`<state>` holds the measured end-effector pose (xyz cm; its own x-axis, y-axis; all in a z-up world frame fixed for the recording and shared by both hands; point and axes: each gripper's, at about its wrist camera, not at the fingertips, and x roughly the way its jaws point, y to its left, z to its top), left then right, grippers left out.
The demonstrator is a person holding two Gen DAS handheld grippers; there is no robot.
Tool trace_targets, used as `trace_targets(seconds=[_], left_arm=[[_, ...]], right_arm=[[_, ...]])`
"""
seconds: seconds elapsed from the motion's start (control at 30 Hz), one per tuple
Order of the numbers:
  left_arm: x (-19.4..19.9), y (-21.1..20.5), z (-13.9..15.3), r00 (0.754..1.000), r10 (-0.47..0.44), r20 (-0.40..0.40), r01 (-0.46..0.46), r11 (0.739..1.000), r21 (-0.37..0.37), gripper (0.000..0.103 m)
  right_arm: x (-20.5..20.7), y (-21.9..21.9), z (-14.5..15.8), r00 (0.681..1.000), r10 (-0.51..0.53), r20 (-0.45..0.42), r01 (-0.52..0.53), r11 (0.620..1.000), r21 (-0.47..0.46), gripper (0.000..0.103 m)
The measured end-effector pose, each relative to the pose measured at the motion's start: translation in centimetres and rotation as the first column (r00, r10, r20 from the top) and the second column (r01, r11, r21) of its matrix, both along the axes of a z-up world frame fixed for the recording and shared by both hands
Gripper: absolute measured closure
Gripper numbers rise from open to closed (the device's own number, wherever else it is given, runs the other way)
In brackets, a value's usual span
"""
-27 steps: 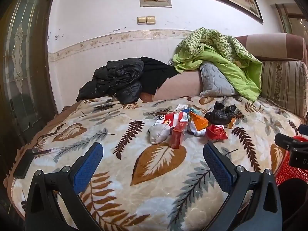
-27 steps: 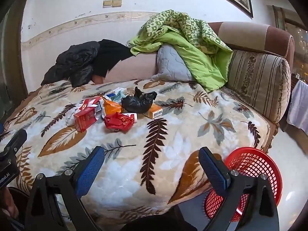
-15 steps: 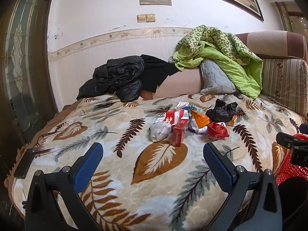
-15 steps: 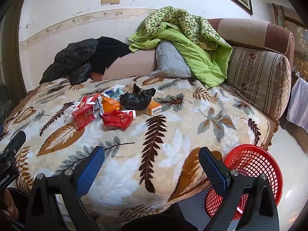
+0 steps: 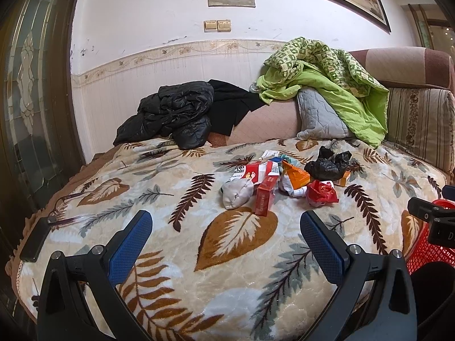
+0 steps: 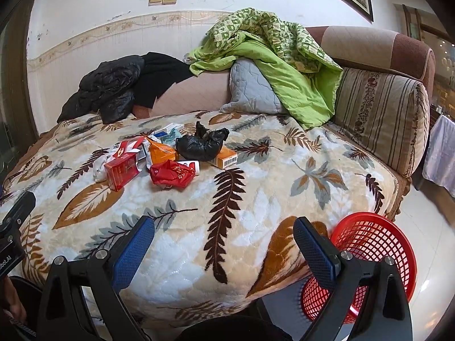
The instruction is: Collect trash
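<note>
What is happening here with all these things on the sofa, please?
A person holds two grippers over the leaf-patterned blanket to collect trash. The left gripper and the right gripper are both open and empty. The trash pile, with red packs, a black bag and wrappers, lies untouched in the middle of the blanket. The red basket stands on the floor beside the sofa.

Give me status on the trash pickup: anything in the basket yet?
Done: nothing visible. The part of the red basket in view looks empty. In hand: nothing; left gripper and right gripper are both open and short of the pile. Left: the whole pile on the leaf blanket, including the red carton, red wrapper and black bag.
</note>
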<state>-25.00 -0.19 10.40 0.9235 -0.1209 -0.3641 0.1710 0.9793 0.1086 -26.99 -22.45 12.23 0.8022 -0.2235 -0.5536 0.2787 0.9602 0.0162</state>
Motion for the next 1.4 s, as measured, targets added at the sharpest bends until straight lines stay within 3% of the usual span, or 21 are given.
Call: trace_targets(seconds=[0.77, 0.93, 1.1, 1.17, 1.2, 1.3, 1.4], left_arm=[[0.1, 0.1, 0.0, 1.000, -0.006, -0.014, 0.006, 1.000, -0.004, 0.000], [0.9, 1.0, -0.8, 0.994, -0.019, -0.103, 0.013, 0.998, -0.060, 0.000], [2.8, 3.3, -1.3, 0.974, -0.013, -0.227, -0.030, 0.982, -0.186, 0.000], [3.5, 4.0, -1.5, 0.964, -0.012, -0.266, -0.050, 0.973, -0.225, 0.005], [3.5, 4.1, -1.7, 0.959, -0.011, -0.284, -0.059, 0.970, -0.237, 0.009], [3.7, 4.1, -1.8, 0.951, -0.017, -0.308, -0.061, 0.969, -0.240, 0.022], [3.8, 4.0, -1.6, 0.948, -0.023, -0.317, -0.055, 0.971, -0.234, 0.023]], right_arm=[[0.1, -0.1, -0.6, 1.000, 0.005, -0.006, -0.005, 1.000, 0.007, 0.004], [0.2, -0.9, -1.7, 0.998, 0.036, -0.044, -0.033, 0.998, 0.062, 0.006], [2.6, -0.9, -2.0, 0.986, 0.130, -0.102, -0.106, 0.971, 0.213, 0.024], [3.7, -0.7, -1.9, 0.981, 0.162, -0.110, -0.132, 0.961, 0.241, 0.025], [4.7, -0.3, -1.9, 0.978, 0.161, -0.135, -0.133, 0.972, 0.193, 0.025], [7.7, 0.5, -2.4, 0.957, 0.194, -0.217, -0.158, 0.972, 0.175, 0.025], [11.3, 1.3, -3.5, 0.944, 0.212, -0.252, -0.168, 0.968, 0.186, 0.025]])
